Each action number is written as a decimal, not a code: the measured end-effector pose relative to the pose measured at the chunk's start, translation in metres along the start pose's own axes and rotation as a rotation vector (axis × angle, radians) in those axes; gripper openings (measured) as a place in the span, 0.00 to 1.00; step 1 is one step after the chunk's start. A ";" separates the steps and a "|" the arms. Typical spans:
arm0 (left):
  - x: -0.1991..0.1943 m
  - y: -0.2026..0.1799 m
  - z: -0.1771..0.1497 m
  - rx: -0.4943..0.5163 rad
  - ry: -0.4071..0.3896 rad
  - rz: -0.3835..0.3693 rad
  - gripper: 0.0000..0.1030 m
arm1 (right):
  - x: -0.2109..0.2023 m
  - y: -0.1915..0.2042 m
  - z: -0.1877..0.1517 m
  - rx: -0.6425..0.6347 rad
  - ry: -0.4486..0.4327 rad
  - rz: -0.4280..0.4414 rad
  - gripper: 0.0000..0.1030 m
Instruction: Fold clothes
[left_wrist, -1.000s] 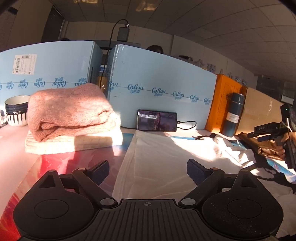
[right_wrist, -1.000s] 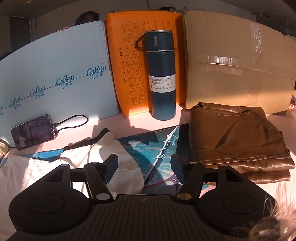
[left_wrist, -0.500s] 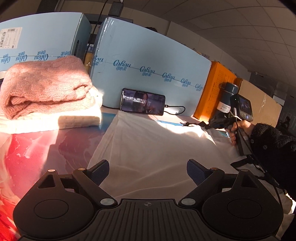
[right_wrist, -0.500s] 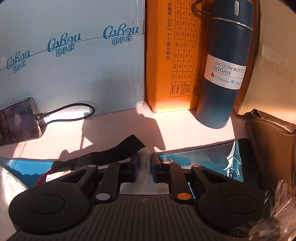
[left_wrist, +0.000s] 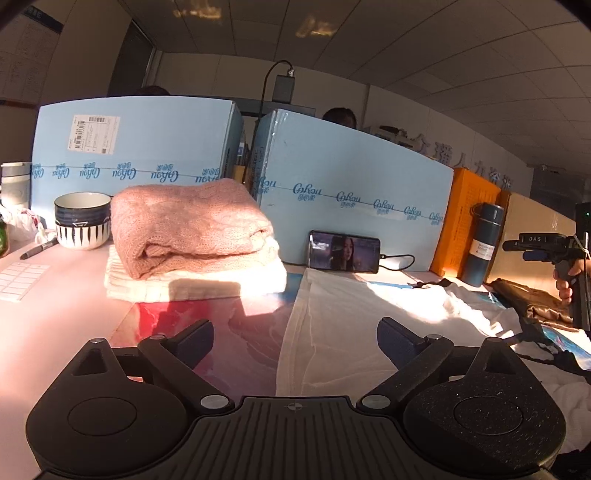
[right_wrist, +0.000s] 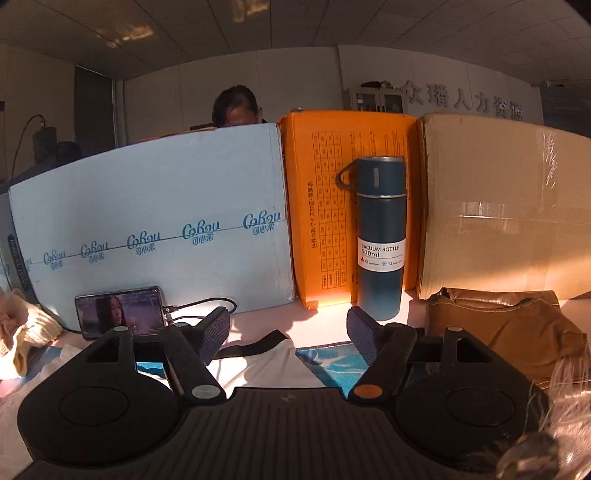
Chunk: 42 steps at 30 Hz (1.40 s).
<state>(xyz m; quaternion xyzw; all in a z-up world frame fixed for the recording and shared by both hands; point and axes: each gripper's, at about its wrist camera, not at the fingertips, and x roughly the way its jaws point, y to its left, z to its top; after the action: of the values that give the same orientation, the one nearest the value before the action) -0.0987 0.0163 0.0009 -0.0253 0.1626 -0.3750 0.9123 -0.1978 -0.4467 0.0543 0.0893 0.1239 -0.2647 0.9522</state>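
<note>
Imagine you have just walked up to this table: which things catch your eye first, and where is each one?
The folded pink knitted sweater stands out first, stacked on a folded cream knit at the table's left. Next comes the white garment spread flat in the sunlit middle. At the back, a tall dark blue vacuum bottle stands upright against an orange cardboard box, with a folded brown satin garment lying to its right.

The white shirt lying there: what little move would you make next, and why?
Probably lower the right gripper onto the white shirt collar and close: its jaws are opening with nothing between them, and the shirt lies flat, unfolded.
</note>
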 end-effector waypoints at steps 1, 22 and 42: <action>-0.001 -0.010 -0.002 0.031 -0.003 -0.055 0.95 | -0.021 0.002 -0.006 -0.011 -0.027 0.016 0.76; -0.016 -0.196 -0.102 0.751 -0.033 -0.637 0.95 | -0.239 0.045 -0.184 -0.411 0.048 0.140 0.98; -0.036 -0.190 -0.093 0.814 -0.099 -0.757 0.13 | -0.220 0.089 -0.196 -0.593 -0.034 0.313 0.98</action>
<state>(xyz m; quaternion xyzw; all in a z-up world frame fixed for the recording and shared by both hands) -0.2806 -0.0885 -0.0455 0.2550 -0.0590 -0.7075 0.6564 -0.3704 -0.2194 -0.0610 -0.1783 0.1644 -0.0692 0.9677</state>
